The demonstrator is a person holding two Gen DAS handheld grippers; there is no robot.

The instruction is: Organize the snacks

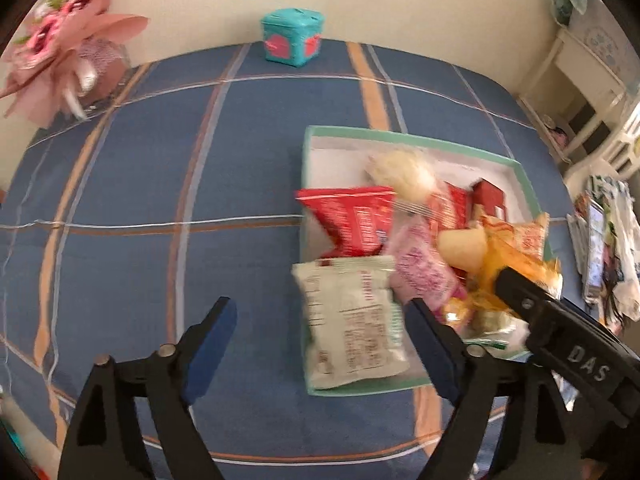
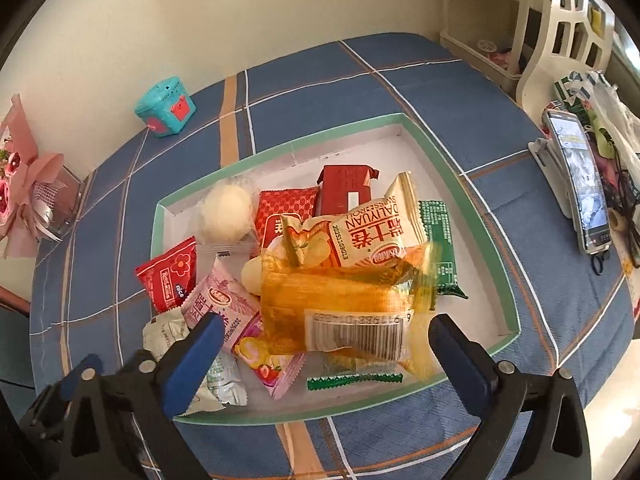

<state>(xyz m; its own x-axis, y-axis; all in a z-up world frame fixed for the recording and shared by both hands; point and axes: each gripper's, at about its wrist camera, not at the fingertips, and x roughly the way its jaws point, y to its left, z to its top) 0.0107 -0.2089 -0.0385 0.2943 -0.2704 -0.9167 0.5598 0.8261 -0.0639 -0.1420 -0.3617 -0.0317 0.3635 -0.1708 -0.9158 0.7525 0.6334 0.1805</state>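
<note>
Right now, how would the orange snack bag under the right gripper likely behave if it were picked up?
The orange bag looks like thin, glossy film, so probably light, crinkly and a bit slippery. It lies loose atop other packets in the tray, so it may sag or shift.

My left gripper [image 1: 320,344]: black plastic frame, blue pads [image 1: 210,350], silver rivets, lower frame. My right gripper [image 2: 326,354]: same black frame, blue pads [image 2: 194,364], silver screws; white "DAS" lettering shows lower right in the left view.

one green-rimmed box [image 2: 440,152]; about ten snack packets [image 2: 376,224] inside, pile overlapping, exact count unclear; one teal cube [image 2: 166,106]; one pink bouquet [image 1: 60,40]; one phone [image 2: 580,188].
</note>
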